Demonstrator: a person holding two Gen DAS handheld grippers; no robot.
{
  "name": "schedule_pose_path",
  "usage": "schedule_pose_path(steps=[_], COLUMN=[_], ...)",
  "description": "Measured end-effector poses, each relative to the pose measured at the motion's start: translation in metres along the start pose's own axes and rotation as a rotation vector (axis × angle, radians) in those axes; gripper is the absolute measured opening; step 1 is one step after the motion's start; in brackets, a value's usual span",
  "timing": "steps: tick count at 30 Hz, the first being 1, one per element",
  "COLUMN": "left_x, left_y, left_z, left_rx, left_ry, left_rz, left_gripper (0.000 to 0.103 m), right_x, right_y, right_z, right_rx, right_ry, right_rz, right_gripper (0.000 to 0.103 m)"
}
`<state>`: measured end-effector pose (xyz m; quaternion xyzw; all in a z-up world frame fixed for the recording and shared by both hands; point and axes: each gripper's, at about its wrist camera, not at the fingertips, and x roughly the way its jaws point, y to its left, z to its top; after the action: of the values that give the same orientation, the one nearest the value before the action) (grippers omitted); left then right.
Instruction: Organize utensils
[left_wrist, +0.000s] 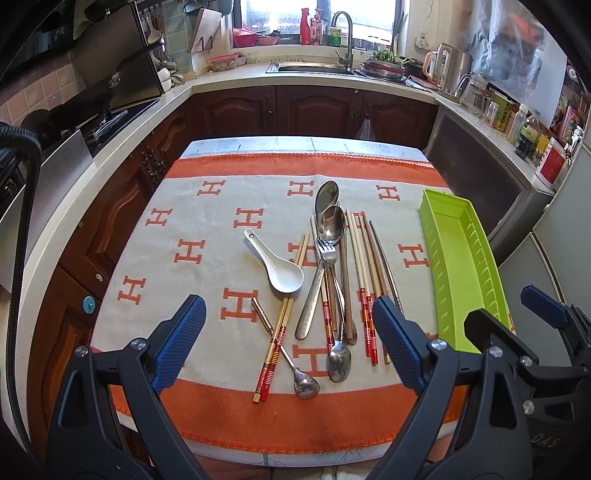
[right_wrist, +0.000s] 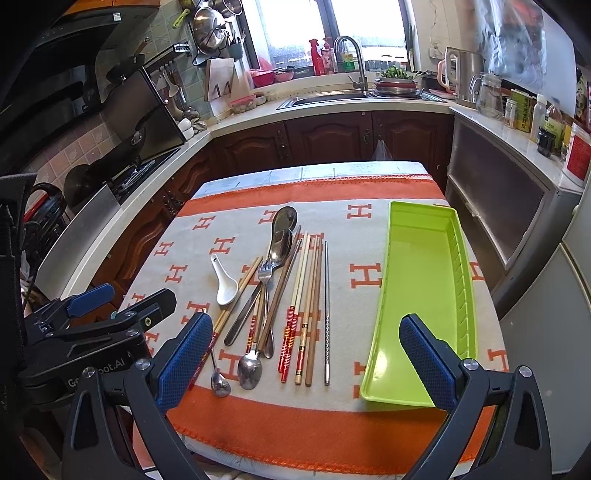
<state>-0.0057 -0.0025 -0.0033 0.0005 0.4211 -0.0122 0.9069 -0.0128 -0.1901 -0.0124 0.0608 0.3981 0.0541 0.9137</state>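
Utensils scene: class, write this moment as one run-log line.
left claw open, empty | right claw open, empty | utensils loose on cloth | green tray empty

Left gripper (left_wrist: 288, 339): jaws spread wide, nothing between the blue pads (left_wrist: 179, 343), black arms filling the lower frame of its own view. Seen also at lower left of the right wrist view, level and side-on. Right gripper (right_wrist: 301, 363): jaws equally wide apart, empty, pads (right_wrist: 426, 363) low in frame. Shows too at lower right of the left wrist view.
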Motion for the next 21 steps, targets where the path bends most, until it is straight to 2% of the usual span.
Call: schedule_pose_path(steps=[21], left_x=[-0.005], left_y=[0.003], left_z=[-0.0015], left_rx=[-0.003], left_ry=[-0.019], left_rz=[0.011], left_gripper=[0.09], right_x=[-0.0004], right_y=[0.0039], right_z=[-0.0069], right_rx=[0.001], right_ry=[0.008], right_rz=[0.01], right_gripper=[0.103])
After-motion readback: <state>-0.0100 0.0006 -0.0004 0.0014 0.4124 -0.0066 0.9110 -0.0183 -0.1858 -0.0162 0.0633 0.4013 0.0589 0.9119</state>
